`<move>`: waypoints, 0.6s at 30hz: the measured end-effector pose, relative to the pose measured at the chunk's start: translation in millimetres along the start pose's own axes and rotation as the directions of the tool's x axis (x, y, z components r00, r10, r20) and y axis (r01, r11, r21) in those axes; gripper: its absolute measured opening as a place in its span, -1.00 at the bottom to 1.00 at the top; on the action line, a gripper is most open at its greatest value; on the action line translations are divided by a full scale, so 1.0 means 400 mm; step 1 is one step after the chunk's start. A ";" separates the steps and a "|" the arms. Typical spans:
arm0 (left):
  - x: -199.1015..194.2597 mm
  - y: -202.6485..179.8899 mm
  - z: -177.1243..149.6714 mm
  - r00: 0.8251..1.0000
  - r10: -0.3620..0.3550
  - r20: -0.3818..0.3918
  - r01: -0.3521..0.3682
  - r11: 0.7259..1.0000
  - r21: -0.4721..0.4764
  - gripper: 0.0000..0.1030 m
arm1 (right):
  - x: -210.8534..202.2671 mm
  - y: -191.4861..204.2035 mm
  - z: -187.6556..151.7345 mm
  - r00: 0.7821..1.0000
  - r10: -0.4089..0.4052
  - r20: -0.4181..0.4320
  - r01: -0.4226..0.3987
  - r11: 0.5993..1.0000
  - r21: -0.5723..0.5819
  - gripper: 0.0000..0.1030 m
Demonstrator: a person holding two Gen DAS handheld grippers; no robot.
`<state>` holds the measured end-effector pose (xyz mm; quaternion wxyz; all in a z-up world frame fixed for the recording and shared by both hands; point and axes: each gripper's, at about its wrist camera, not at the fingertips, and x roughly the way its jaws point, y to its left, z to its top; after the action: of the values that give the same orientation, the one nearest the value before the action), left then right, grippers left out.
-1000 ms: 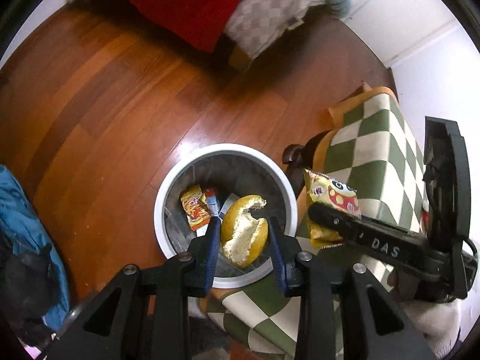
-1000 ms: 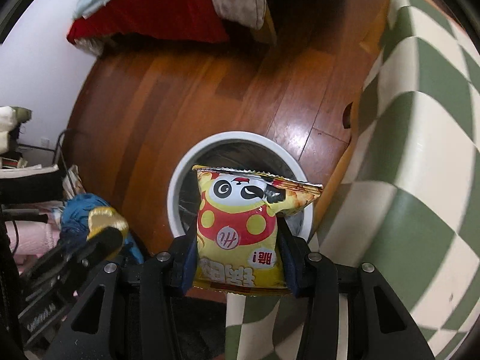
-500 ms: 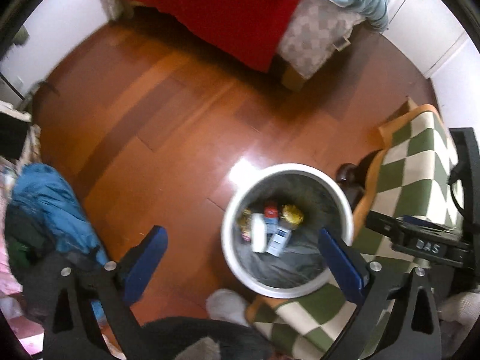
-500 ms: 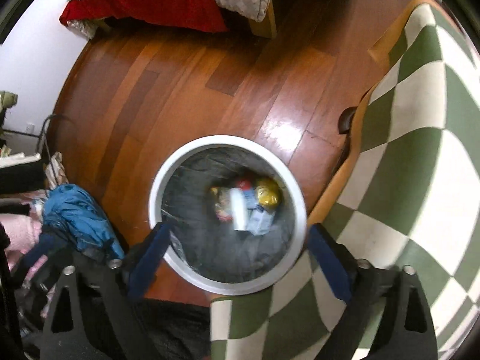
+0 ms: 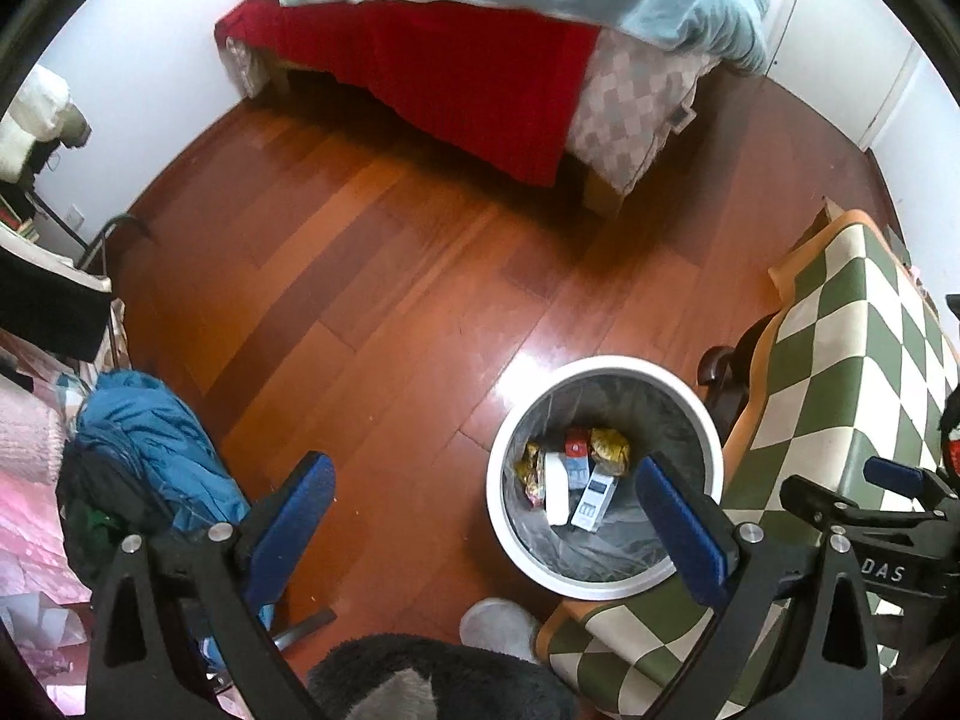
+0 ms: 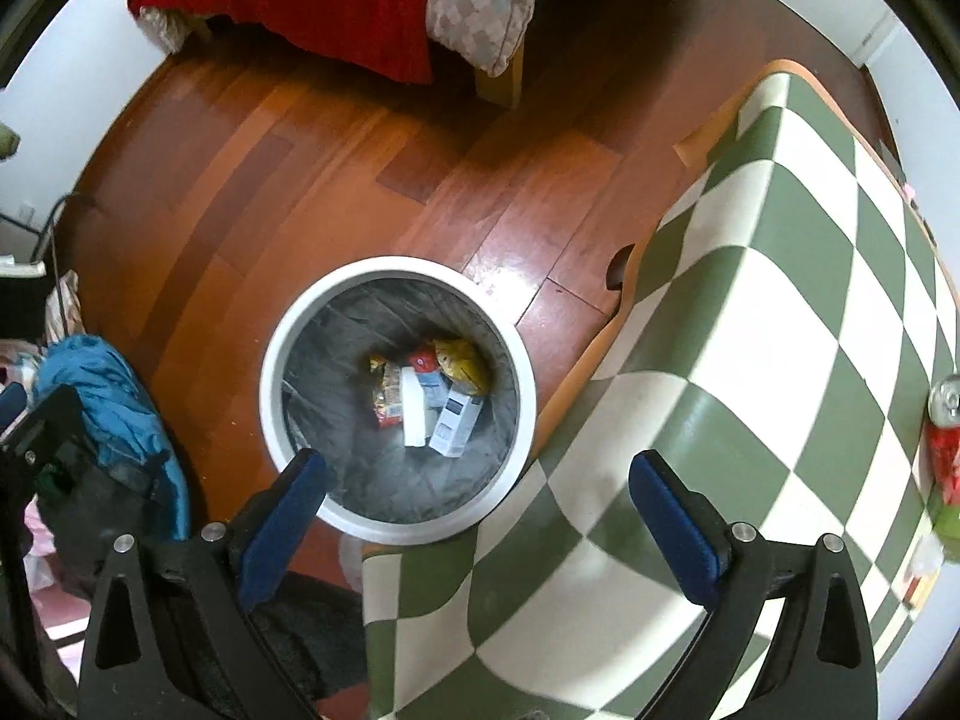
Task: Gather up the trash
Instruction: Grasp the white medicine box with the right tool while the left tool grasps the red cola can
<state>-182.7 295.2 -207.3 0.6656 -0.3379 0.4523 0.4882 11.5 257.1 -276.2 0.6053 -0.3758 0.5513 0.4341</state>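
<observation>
Your left gripper (image 5: 486, 507) and right gripper (image 6: 477, 504) both gape empty above the bin (image 6: 273, 360), lower centre, since the trash (image 6: 429, 396) lies inside (wrappers, cartons).

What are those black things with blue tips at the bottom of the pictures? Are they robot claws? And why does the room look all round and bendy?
They are grabbers, not a robot: a person holds one in each hand. Each grabber has a small camera that looks out along its two fingers, and its wide lens bends the room into a circle.

One picture comes from the left gripper, the other from the right gripper. Both are wide open and hold nothing.

Below them stands a white trash bin on the wooden floor. Inside lie snack wrappers and small cartons.

Beside the bin is a table with a green and white checked cloth. A red drink can stands at its far edge. A bed with a red cover is at the back.
</observation>
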 end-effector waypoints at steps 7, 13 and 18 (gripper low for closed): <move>-0.117 -0.030 0.010 0.996 0.000 0.095 -0.002 1.000 0.025 0.99 | -0.136 -0.032 -0.030 0.993 0.057 0.102 -0.062 0.997 0.050 0.97; -0.249 -0.084 0.017 0.981 -0.022 0.191 0.010 0.998 0.066 0.99 | -0.293 -0.081 -0.069 0.966 0.113 0.231 -0.137 0.986 0.093 0.98; -0.345 -0.163 0.017 0.966 -0.077 0.245 0.055 0.994 0.098 0.99 | -0.420 -0.175 -0.111 0.924 0.164 0.346 -0.233 0.958 0.169 0.98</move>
<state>-134.4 234.5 -75.6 0.7474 -0.2585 0.3755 0.4832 59.6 173.3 -115.9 0.6770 -0.1752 0.5202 0.4903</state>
